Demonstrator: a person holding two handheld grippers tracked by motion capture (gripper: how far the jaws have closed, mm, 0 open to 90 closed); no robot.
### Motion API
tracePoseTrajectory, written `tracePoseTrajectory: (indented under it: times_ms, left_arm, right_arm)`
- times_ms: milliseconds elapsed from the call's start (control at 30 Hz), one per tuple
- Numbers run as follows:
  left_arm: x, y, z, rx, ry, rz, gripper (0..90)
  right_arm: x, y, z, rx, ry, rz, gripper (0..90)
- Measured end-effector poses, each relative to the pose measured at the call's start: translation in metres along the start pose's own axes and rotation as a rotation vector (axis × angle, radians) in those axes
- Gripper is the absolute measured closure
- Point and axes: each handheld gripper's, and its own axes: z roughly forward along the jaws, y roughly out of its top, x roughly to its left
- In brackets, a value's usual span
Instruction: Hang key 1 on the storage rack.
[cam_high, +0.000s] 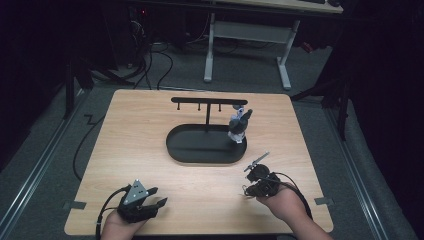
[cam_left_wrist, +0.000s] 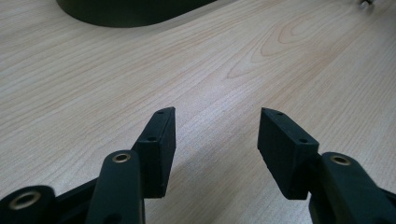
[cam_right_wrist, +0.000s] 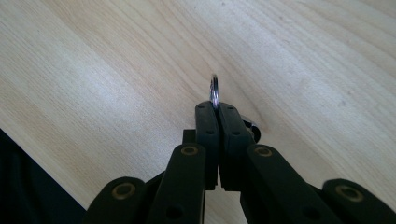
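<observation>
A thin metal ring (cam_right_wrist: 214, 89) stands on edge between the jaws of my right gripper (cam_right_wrist: 217, 108), which is shut on it just above the wooden table. That gripper (cam_high: 256, 184) is at the front right of the table. A black stand with a hook bar (cam_high: 207, 101) rises from an oval black base (cam_high: 190, 149) at the table's middle. A small grey and white figure (cam_high: 239, 126) hangs at the bar's right end. My left gripper (cam_high: 158, 196) rests at the front left, open, with bare wood between its jaws (cam_left_wrist: 217, 122).
The wooden table (cam_high: 140, 130) has its front edge close behind both hands. The oval base's rim (cam_left_wrist: 126, 11) lies ahead of the left gripper. A white desk frame (cam_high: 247, 47) and cables stand on the floor beyond the table.
</observation>
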Motion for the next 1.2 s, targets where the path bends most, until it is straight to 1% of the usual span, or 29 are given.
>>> tracePoseTrajectory:
  times_ms: [100, 167, 233, 267, 300, 333, 467, 533, 633, 700, 767, 800, 867, 900, 967, 1100, 1133, 1167, 1200]
  left_arm:
    - [0.000, 0.000, 0.000, 0.000, 0.000, 0.001, 47.5]
    - [0.000, 0.000, 0.000, -0.001, 0.001, 0.004, 47.5]
    - [0.000, 0.000, 0.000, -0.001, 0.002, 0.006, 47.5]
    - [0.000, 0.000, 0.000, -0.004, 0.003, 0.003, 47.4]
    - [0.000, 0.000, 0.000, -0.005, 0.003, 0.004, 47.5]
    - [0.000, 0.000, 0.000, -0.006, 0.002, 0.003, 47.5]
    - [0.000, 0.000, 0.000, -0.011, 0.003, 0.006, 47.4]
    - [0.000, 0.000, 0.000, -0.013, 0.002, 0.008, 47.4]
    - [0.000, 0.000, 0.000, -0.016, 0.000, 0.005, 47.4]
    - [0.001, 0.000, 0.000, -0.015, -0.001, 0.004, 47.3]
    - [0.001, 0.001, 0.000, -0.017, 0.000, 0.003, 47.2]
    - [0.001, 0.001, -0.001, -0.019, 0.000, 0.004, 47.2]
    - [0.000, 0.001, -0.002, -0.025, -0.001, 0.006, 47.2]
    - [0.000, 0.001, -0.002, -0.026, -0.001, 0.005, 47.2]
    - [0.000, 0.001, -0.002, -0.028, -0.004, -0.002, 47.2]
    - [0.000, 0.000, -0.001, -0.018, -0.005, 0.004, 47.2]
    - [0.000, 0.000, 0.000, -0.019, -0.005, 0.002, 47.2]
    - [0.000, 0.001, 0.000, -0.018, -0.007, 0.000, 47.2]
    - [0.000, 0.001, 0.000, -0.014, -0.008, 0.001, 47.2]
  right_arm:
    - [-0.001, 0.000, -0.006, -0.002, -0.004, 0.002, 89.3]
    - [-0.002, 0.000, -0.010, -0.009, -0.006, -0.005, 89.3]
    - [-0.003, 0.000, -0.015, -0.017, -0.003, 0.002, 89.3]
    - [-0.004, 0.000, -0.018, -0.014, 0.002, 0.013, 89.3]
    - [-0.003, 0.000, -0.021, -0.010, 0.004, 0.034, 89.3]
    - [-0.005, 0.000, -0.023, -0.020, -0.003, 0.008, 89.3]
    - [-0.008, 0.000, -0.033, -0.027, 0.004, 0.024, 89.2]
    - [-0.009, 0.001, -0.037, -0.033, 0.005, 0.019, 89.2]
    - [-0.009, 0.003, -0.043, -0.036, 0.009, 0.025, 90.0]
    - [-0.009, 0.006, -0.045, -0.031, -0.002, 0.015, 90.0]
    - [-0.010, 0.007, -0.043, -0.018, -0.003, 0.023, 90.0]
    - [-0.010, 0.008, -0.041, -0.013, -0.010, 0.020, 90.0]
    - [-0.009, 0.008, -0.040, -0.016, 0.002, 0.024, 90.0]
    - [-0.009, 0.007, -0.039, -0.012, -0.003, 0.021, 90.0]
    - [-0.010, 0.005, -0.036, -0.001, -0.005, 0.018, 90.0]
    - [-0.012, -0.004, -0.029, 0.030, -0.017, 0.030, 90.0]
    - [-0.014, -0.007, -0.026, 0.046, -0.010, 0.028, 90.0]
    - [-0.016, -0.011, -0.023, 0.065, 0.008, 0.044, 90.0]
    - [-0.020, -0.014, -0.020, 0.090, 0.033, 0.046, 90.0]
